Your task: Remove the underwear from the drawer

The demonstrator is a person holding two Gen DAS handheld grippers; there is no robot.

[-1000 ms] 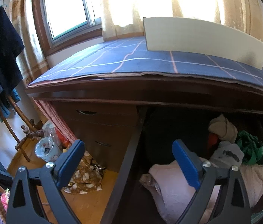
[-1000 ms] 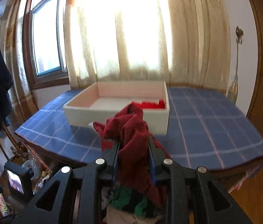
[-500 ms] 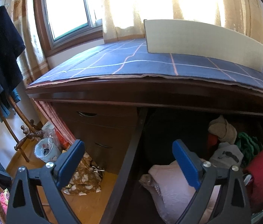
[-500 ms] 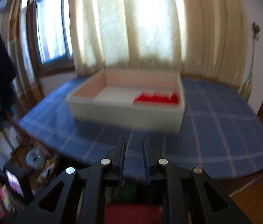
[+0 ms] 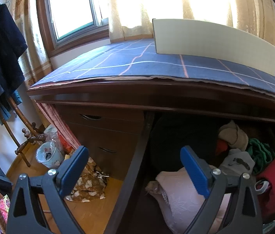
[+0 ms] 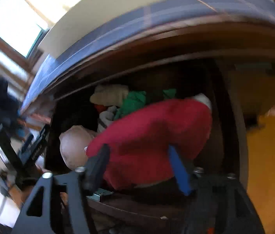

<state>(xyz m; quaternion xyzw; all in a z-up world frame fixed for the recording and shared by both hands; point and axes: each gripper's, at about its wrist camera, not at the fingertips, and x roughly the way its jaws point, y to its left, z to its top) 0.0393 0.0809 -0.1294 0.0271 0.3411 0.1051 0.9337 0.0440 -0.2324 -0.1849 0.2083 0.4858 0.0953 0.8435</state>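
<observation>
Sunlit bedroom desk, drawer (image 6: 225,128) open; right gripper (image 6: 139,167) jaws just spread, astride red underwear (image 6: 153,136), ungripped; left gripper (image 5: 134,170) released, empty; risk: closing snags neighbouring pink garment (image 6: 73,146).

No readable text, label, brand or number anywhere. A pale marking runs along the black frame of the left tool (image 6: 28,146) in the right wrist view, too blurred to read. A dark print on the grey garment (image 5: 237,160) in the drawer (image 5: 135,167) makes no legible letters.
</observation>
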